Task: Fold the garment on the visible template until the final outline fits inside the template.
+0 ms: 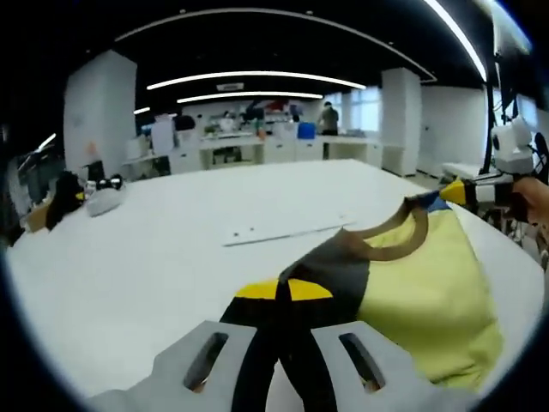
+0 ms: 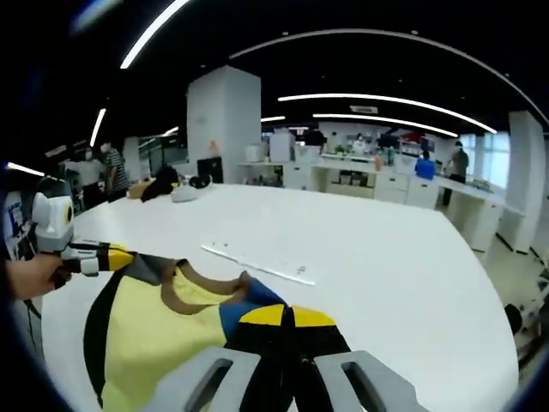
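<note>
A yellow garment point(image 1: 429, 283) with dark grey panels and a brown collar point(image 1: 403, 240) hangs stretched between both grippers above the white table point(image 1: 171, 249). My left gripper point(image 1: 283, 290), yellow-tipped, is shut on a dark fold of it. At the right edge of the left gripper view, the right gripper point(image 1: 455, 193) pinches the far shoulder, a hand point(image 1: 533, 199) behind it. In the right gripper view, my right gripper point(image 2: 287, 316) is shut on the blue and dark edge of the garment point(image 2: 154, 335). The left gripper point(image 2: 120, 256) holds the other shoulder.
A thin pale strip point(image 1: 283, 232) lies flat on the table beyond the garment, seen also as the strip point(image 2: 257, 264). Dark bags and small items point(image 1: 86, 193) sit at the table's far left. Counters, white pillars point(image 2: 223, 120) and people point(image 2: 107, 172) stand behind.
</note>
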{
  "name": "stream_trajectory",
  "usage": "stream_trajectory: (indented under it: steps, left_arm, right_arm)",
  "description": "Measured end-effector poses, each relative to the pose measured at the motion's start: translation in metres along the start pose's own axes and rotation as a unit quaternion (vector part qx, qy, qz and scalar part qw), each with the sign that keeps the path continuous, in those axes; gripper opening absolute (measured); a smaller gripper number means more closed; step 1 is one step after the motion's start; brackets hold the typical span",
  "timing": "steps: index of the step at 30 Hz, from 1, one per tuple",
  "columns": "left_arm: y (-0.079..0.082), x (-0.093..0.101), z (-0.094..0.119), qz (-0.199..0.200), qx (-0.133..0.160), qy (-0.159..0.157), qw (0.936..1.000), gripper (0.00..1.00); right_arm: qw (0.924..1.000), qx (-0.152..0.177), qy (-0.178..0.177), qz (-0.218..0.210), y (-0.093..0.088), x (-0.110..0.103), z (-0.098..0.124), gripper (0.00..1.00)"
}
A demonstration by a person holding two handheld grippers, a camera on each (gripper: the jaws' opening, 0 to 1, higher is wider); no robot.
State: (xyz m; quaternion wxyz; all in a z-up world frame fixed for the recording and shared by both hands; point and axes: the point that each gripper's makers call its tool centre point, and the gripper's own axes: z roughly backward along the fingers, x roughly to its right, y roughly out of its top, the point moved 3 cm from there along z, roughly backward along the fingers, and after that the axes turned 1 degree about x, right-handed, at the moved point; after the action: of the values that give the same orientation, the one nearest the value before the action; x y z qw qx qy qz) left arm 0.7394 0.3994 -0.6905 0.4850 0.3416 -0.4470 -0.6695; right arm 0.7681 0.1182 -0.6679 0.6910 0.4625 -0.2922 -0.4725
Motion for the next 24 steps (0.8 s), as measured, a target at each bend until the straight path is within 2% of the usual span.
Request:
stream_trajectory:
  steps: [6, 10, 14, 19, 24]
  left_arm:
    - [-0.020, -0.007, -0.023, -0.012, -0.034, 0.004, 0.9994, 0.00]
    - [-0.031, -0.007, -0.032, -0.034, -0.053, 0.004, 0.9980, 0.00]
    - [-0.044, -0.006, -0.035, -0.032, -0.071, 0.004, 0.9970, 0.00]
    - [-0.049, -0.007, -0.038, -0.041, -0.079, 0.004, 0.9960, 0.00]
    - [-0.047, -0.010, -0.034, -0.036, -0.075, 0.007, 0.9965, 0.03]
  right_arm:
    - [0.9992, -0.033, -0.012, -0.018, -0.024, 0.012, -0.025, 0.00]
    - [0.9984, -0.047, -0.015, -0.026, -0.035, 0.016, -0.037, 0.00]
    - [0.9970, -0.068, -0.016, -0.034, -0.049, 0.019, -0.050, 0.00]
    - [0.9958, -0.081, -0.016, -0.040, -0.057, 0.020, -0.056, 0.00]
    - [0.9955, -0.083, -0.012, -0.045, -0.056, 0.018, -0.052, 0.00]
